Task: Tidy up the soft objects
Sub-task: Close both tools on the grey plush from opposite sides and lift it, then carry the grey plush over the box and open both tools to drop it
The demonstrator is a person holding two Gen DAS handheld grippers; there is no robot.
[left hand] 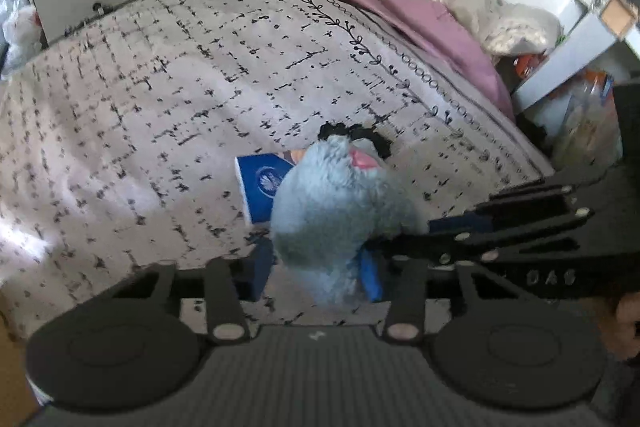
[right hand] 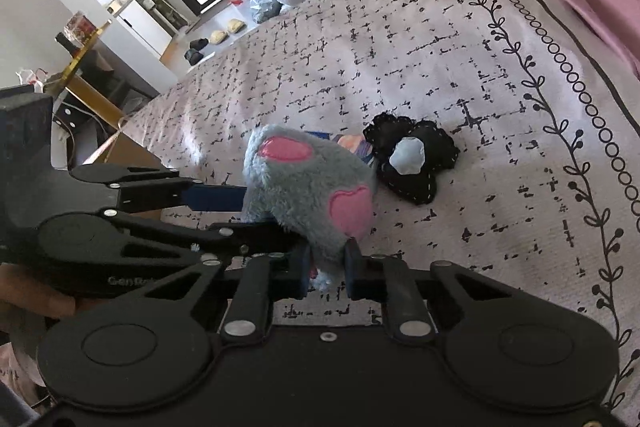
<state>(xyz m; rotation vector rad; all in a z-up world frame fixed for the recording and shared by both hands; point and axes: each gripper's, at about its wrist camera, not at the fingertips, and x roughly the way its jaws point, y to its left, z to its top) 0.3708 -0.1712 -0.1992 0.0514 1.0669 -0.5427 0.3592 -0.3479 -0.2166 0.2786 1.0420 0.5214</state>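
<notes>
On the patterned bedspread [right hand: 440, 67], both grippers (left [left hand: 316, 267], right [right hand: 328, 259]) seemingly pinch the grey plush [right hand: 308, 183].

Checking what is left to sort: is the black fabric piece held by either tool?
No, the black fabric piece lies loose on the bedspread beside the grey plush toy, which both tools grip.

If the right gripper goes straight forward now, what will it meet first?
The grey plush toy: the right gripper is already at its lower part, apparently pinching it. Beyond the toy lies the black fabric piece on the bedspread.
</notes>
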